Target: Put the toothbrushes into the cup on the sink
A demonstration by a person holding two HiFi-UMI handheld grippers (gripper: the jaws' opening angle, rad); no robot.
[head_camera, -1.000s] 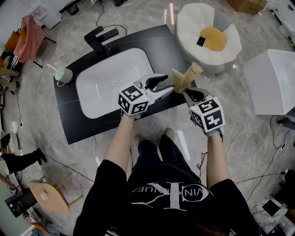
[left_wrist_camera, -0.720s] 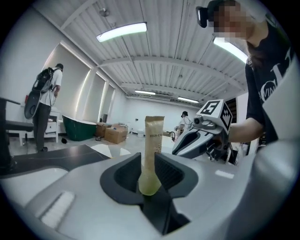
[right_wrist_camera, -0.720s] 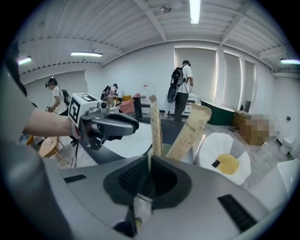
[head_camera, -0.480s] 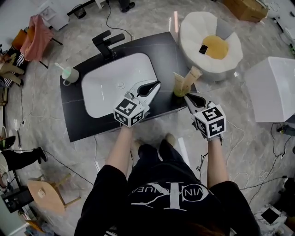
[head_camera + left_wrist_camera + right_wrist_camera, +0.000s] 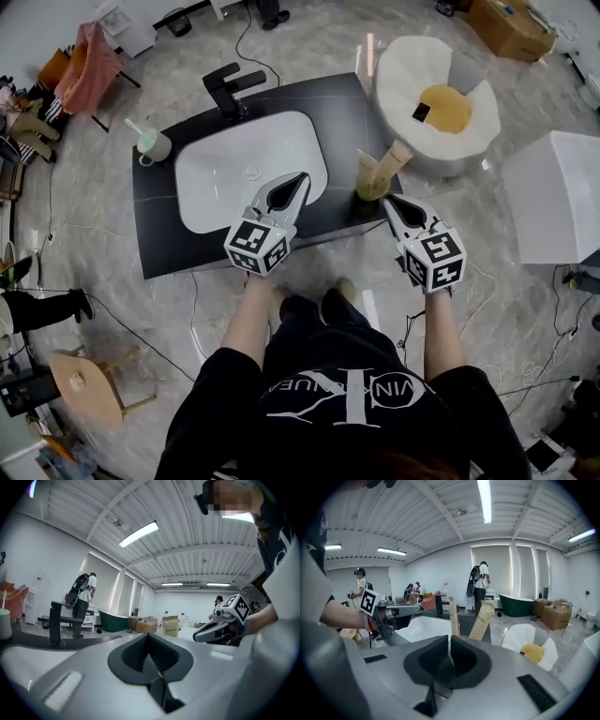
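Two paper-wrapped toothbrushes (image 5: pixel 395 157) lean in the yellow-green cup (image 5: pixel 367 188) at the sink counter's (image 5: pixel 159 246) right edge; the left gripper (image 5: pixel 298 178), just closed on nothing, and the right gripper (image 5: pixel 390 200), clenched empty beside it, should back straight off, not nudging the cup.

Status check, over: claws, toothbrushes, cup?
Left claw just closed, empty. Right claw shut beside two tan packets. Cup at sink's far-left corner, one toothbrush in it. Only the open basin lies between.

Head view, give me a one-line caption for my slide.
Person holds shut left gripper over white sink, shut right gripper beside tan packets on black counter; cup far left.
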